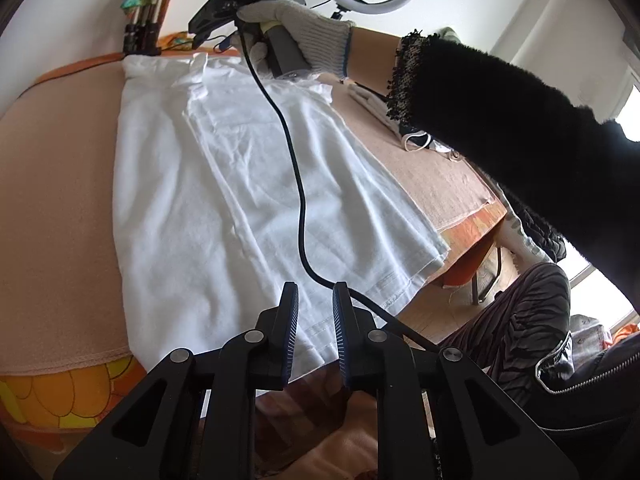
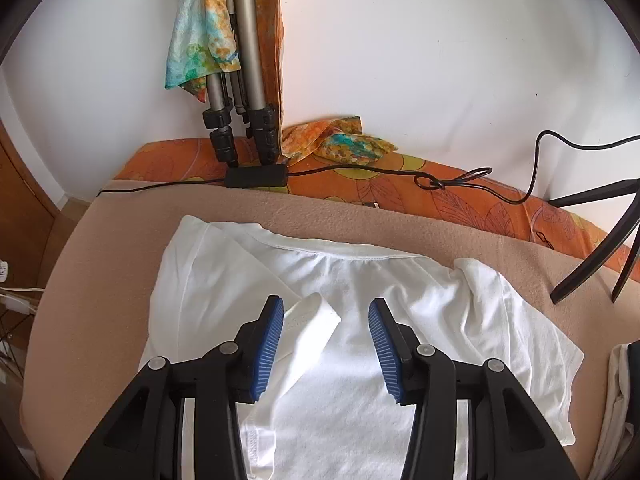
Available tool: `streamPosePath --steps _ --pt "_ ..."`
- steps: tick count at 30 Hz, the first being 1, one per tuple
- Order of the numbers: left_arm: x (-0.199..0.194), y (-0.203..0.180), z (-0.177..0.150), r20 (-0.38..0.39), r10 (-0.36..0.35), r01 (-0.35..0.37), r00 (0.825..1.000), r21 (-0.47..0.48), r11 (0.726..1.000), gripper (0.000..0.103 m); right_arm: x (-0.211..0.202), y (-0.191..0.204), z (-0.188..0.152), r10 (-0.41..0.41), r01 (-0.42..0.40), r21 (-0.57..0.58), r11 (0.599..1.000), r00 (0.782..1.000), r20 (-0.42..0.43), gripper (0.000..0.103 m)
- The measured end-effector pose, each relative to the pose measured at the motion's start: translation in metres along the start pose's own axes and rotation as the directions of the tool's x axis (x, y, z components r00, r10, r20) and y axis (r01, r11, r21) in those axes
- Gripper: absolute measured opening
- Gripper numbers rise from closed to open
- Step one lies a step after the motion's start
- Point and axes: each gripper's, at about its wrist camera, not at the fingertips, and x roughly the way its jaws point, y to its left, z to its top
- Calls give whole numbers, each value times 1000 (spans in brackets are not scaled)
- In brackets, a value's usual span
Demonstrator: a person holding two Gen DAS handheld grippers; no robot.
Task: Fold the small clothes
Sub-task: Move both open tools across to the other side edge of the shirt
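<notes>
A white T-shirt (image 1: 224,184) lies flat on the tan blanket (image 1: 60,184), its sides folded inward along its length. My left gripper (image 1: 314,292) hovers open and empty above the shirt's hem end near the table's edge. My right gripper (image 2: 326,308) is open and empty just above the shirt's collar end (image 2: 360,280), with a folded sleeve (image 2: 312,316) between its fingers. In the left wrist view the right gripper (image 1: 200,36) appears at the far end of the shirt, held in a gloved hand.
A black cable (image 1: 296,168) runs from the right gripper across the shirt. Tripod legs (image 2: 240,128), a power adapter (image 2: 256,176) and cables lie at the table's back. A stand's dark legs (image 2: 592,248) rest at right. More white clothes (image 1: 384,108) lie on the blanket's right side.
</notes>
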Motion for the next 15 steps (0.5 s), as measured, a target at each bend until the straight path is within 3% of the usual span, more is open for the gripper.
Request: streamPosePath --steps 2,5,10,15 --pt "-11 0 0 27 0 0 1000 7 1000 16 -14 -3 -4 -1 2 -11 1000 1000 19 48" --pt "-27 3 1 80 27 -27 996 -3 1000 16 -44 -12 -16 19 -19 -7 1000 998 58 60" --pt "-57 17 4 184 127 -123 975 -33 992 16 -98 -32 -44 56 -56 -7 998 992 114 60" --pt "-59 19 7 209 175 -169 962 -50 984 16 -150 -62 -72 93 -96 10 995 981 171 63"
